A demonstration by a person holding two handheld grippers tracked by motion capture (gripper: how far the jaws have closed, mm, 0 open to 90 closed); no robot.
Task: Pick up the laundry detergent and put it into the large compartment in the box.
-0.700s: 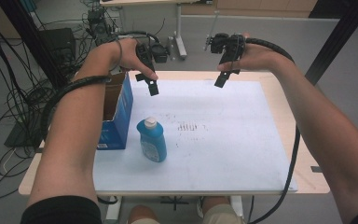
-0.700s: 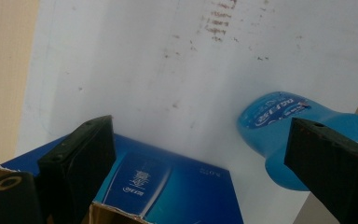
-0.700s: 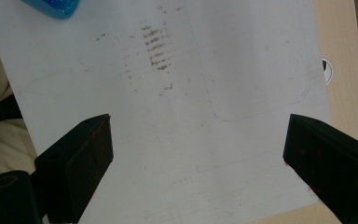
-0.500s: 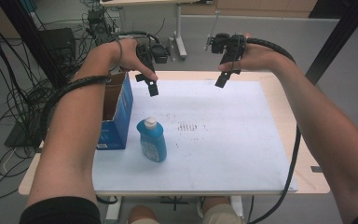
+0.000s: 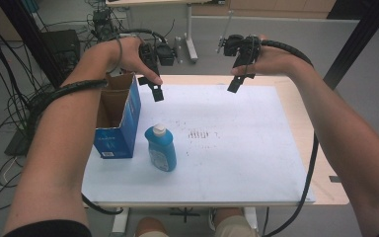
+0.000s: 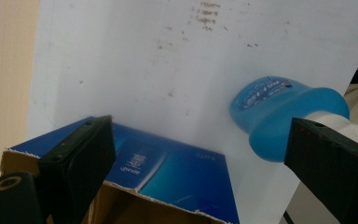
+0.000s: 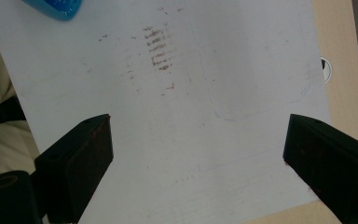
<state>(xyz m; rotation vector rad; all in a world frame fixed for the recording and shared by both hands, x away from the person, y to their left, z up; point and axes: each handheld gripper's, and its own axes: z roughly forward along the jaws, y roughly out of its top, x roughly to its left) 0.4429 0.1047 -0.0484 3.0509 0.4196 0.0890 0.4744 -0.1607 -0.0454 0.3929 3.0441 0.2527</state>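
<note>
A blue bottle (image 5: 160,148) with a white cap stands upright on the white sheet (image 5: 237,163), just right of an open blue cardboard box (image 5: 118,116). My left gripper (image 5: 156,91) hovers above the far left of the sheet, beside the box's far corner, jaws wide apart and empty. In the left gripper view the bottle (image 6: 279,112) and the box (image 6: 168,172) lie between and beyond the jaws of that left gripper (image 6: 205,163). My right gripper (image 5: 237,84) hangs over the far middle of the sheet. In its own view the right gripper (image 7: 200,154) is open over bare, smudged sheet.
The wooden table (image 5: 321,148) shows as a bare strip at the right and far edges. Dark smudges (image 5: 200,134) mark the sheet's middle. Cables and a black stand (image 5: 54,44) crowd the floor at the far left; a table leg (image 5: 190,34) stands behind.
Both hands have stayed almost still above the far edge of the sheet. Bottle and box have not moved.
</note>
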